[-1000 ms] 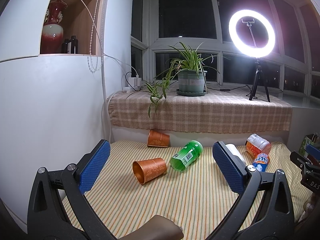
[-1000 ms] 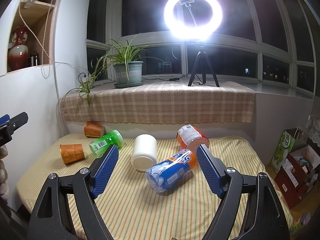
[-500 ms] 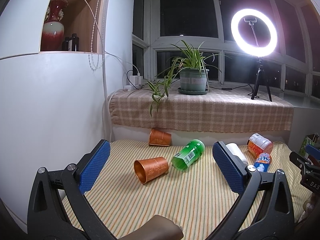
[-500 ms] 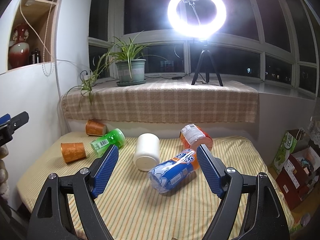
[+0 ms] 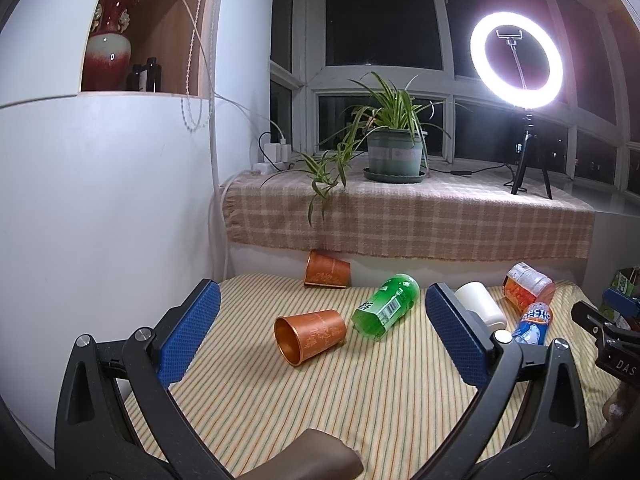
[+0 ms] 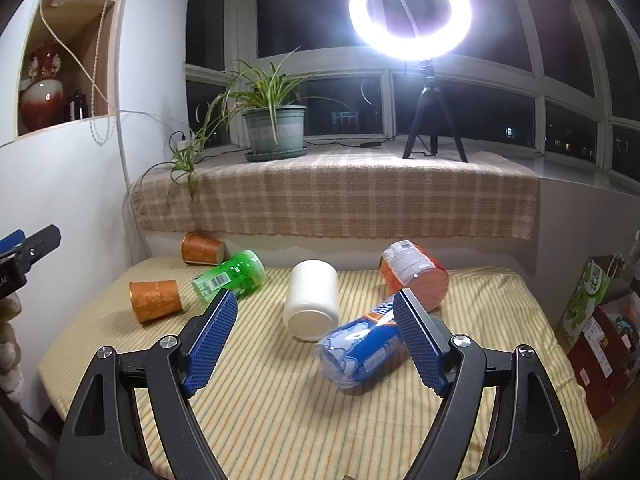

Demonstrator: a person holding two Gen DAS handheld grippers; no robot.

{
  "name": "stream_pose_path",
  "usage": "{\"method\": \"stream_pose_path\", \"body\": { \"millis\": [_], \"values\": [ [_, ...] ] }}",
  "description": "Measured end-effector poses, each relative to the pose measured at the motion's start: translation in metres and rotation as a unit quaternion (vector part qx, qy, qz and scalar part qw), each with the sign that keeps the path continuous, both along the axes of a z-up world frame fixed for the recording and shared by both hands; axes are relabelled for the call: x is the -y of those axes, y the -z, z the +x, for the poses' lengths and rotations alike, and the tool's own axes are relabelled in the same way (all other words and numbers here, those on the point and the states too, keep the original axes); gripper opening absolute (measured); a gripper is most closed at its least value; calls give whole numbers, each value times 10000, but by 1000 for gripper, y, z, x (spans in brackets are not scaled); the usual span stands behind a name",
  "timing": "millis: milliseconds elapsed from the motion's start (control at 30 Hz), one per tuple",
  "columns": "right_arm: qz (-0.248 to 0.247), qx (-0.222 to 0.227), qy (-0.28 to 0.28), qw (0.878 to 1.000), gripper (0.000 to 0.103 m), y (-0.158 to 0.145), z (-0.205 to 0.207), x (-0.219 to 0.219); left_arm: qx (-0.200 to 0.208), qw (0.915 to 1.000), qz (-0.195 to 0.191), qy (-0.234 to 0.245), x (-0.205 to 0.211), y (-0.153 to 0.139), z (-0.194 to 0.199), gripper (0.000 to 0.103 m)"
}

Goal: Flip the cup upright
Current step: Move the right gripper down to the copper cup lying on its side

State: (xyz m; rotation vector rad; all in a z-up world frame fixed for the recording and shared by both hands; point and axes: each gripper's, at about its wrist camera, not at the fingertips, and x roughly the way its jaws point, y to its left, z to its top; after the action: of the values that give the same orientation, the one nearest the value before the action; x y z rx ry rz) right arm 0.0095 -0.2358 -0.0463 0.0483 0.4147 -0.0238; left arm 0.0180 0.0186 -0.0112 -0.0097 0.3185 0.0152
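- We find the left hand-held gripper point(image 5: 320, 332) held wide apart and empty above the yellow striped cloth-covered bench point(image 5: 360, 408); it has eased slightly closer to the cups over the last second.
- The nearer copper-coloured metal cup point(image 5: 310, 337) lies on its side, mouth facing towards us and to the left, framed between the blue pads point(image 5: 188, 334) but well short of them; nothing touches it.
- It has kept its place and attitude across the last second, so we judge the task not yet begun beyond the approach.
- A second copper-coloured cup point(image 5: 326, 275) rests at the back edge of the bench below the checked windowsill cloth point(image 5: 400, 220); whether it lies tipped or inverted we cannot tell for certain.
- The green plastic bottle point(image 5: 386, 306) lies on its side just beside the nearer cup's base; we judge a clumsy closing could knock it.
- The right hand-held gripper point(image 6: 316, 338) is likewise spread wide and empty, and has crept forward; between its fingers appear the white cylindrical container point(image 6: 311, 300) and the blue-labelled plastic bottle point(image 6: 360, 350), both lying down, with an orange-labelled jar point(image 6: 414, 272) behind.
- In our judgement the left side is better placed for the nearer cup: it must go forward and down, straddle the cup wall, close, then turn the mouth upward.
- The cloth looks soft; the cup may settle unevenly once stood up.
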Motion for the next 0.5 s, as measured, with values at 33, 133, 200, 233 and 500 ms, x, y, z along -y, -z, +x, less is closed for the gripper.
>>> {"method": "stream_pose_path", "body": {
  "millis": [33, 133, 200, 233, 500],
  "values": [
    [-13, -12, -37, 10000, 80, 0, 3, -1, -26, 10000, -8, 0, -1, 1, 2, 103],
    [-81, -76, -265, 9996, 80, 1, 16, -9, -118, 9999, -31, -10, -8, 9, 8, 103],
    [-131, -89, -436, 9989, 80, 2, 26, -15, -222, 9997, -47, -21, -14, 16, 11, 103],
    [-167, -95, -511, 9985, 80, 2, 32, -18, -265, 9996, -50, -32, -16, 19, 12, 103],
    [-701, -236, -1530, 9855, 80, -2, 96, -54, -748, 9970, -81, -193, -47, 54, 28, 103]
  ]
}}
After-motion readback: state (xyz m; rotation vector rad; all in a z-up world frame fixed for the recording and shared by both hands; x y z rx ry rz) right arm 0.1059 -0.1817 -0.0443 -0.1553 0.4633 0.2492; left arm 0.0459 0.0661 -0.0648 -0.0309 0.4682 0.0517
